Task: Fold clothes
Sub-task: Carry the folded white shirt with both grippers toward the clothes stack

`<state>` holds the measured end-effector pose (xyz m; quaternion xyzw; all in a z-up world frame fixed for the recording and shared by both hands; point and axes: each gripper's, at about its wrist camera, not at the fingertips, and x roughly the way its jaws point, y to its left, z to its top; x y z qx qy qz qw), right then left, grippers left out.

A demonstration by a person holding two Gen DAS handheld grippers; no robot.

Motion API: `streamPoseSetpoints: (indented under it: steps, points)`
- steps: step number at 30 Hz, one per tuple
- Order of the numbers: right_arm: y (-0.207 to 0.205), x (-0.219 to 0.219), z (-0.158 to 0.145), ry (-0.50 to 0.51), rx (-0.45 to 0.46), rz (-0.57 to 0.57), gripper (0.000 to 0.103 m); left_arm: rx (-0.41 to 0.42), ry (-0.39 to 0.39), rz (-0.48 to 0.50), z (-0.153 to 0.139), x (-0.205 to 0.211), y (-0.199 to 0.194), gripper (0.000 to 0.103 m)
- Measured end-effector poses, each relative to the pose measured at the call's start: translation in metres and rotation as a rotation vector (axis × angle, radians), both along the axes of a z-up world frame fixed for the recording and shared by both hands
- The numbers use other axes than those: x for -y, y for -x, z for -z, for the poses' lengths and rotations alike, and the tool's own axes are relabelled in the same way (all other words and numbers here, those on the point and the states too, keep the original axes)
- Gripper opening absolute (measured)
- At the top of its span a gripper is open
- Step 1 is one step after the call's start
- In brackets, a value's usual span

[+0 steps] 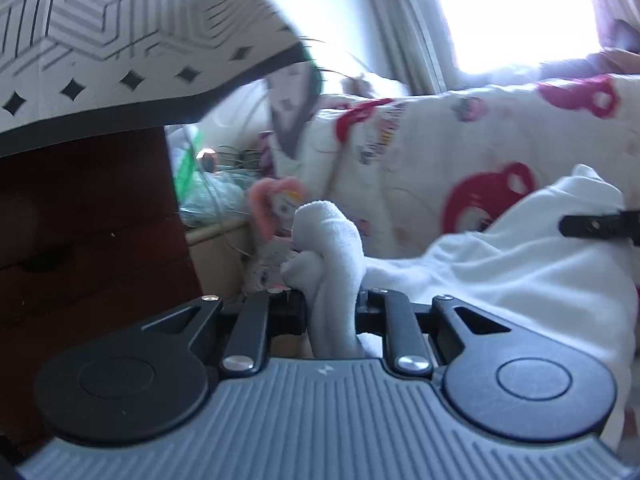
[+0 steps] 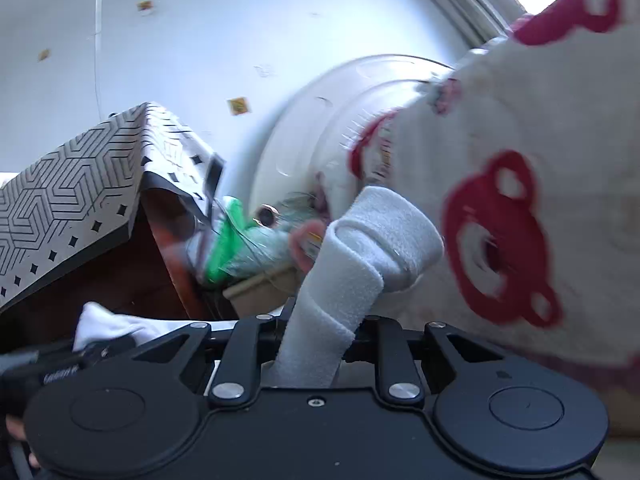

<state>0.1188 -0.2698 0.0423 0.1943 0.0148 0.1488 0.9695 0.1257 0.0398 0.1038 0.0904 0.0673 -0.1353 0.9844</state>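
Note:
A white fleece garment [image 1: 500, 276] hangs between my two grippers, lifted up in the air. My left gripper [image 1: 332, 300] is shut on a bunched fold of it [image 1: 332, 240] that sticks up between the jaws. The rest of the cloth spreads away to the right, where the tip of the other gripper [image 1: 596, 226] shows against it. In the right wrist view my right gripper [image 2: 316, 328] is shut on a thick hemmed edge of the same garment [image 2: 360, 256], which curls over above the jaws. The left gripper [image 2: 52, 364] and more white cloth [image 2: 108, 326] appear low at the left.
A cream blanket with red bear prints [image 1: 460, 152] [image 2: 520, 208] fills the right side. A table with a black-and-white patterned cloth [image 1: 120, 40] [image 2: 68, 200] and dark wood sides stands left. Cluttered items, green plastic [image 2: 226, 236] and a round white fan [image 2: 340, 120] lie between. A bright window [image 1: 512, 8] is behind.

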Motion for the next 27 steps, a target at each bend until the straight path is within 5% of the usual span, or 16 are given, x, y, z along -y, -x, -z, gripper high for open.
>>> streamPoseSetpoints:
  steps: [4,9,14,17,18,19,23,25,27]
  points:
    - [-0.055,0.0,0.017,-0.093,-0.03,0.007,0.026,-0.07,0.034,-0.052,0.003,-0.013,-0.069,0.018]
    - [-0.134,0.009,0.093,-0.144,-0.316,-0.015,0.036,-0.329,-0.042,-0.158,0.078,-0.008,-0.162,0.019]
    - [-0.118,0.026,0.121,-0.401,-0.306,-0.066,0.053,-0.385,-0.003,-0.162,0.121,-0.015,-0.171,0.021]
    - [-0.107,0.026,0.115,-0.441,-0.311,-0.089,0.057,-0.36,-0.023,-0.154,0.128,-0.015,-0.165,0.021]
    - [-0.106,0.025,0.113,-0.442,-0.313,-0.089,0.045,-0.348,-0.039,-0.152,0.128,-0.014,-0.164,0.021]
    - [-0.108,0.022,0.107,-0.405,-0.319,-0.067,0.019,-0.338,-0.048,-0.149,0.128,-0.013,-0.162,0.021]
    - [-0.128,-0.004,0.049,-0.105,-0.266,-0.024,0.019,-0.233,-0.161,-0.158,0.121,-0.004,-0.152,0.021]
    - [-0.124,-0.005,0.036,-0.122,-0.212,-0.046,0.019,-0.209,-0.177,-0.162,0.121,0.001,-0.148,0.02]
    - [-0.128,-0.008,0.041,-0.068,-0.257,-0.015,0.019,-0.25,-0.129,-0.173,0.127,-0.002,-0.153,0.02]
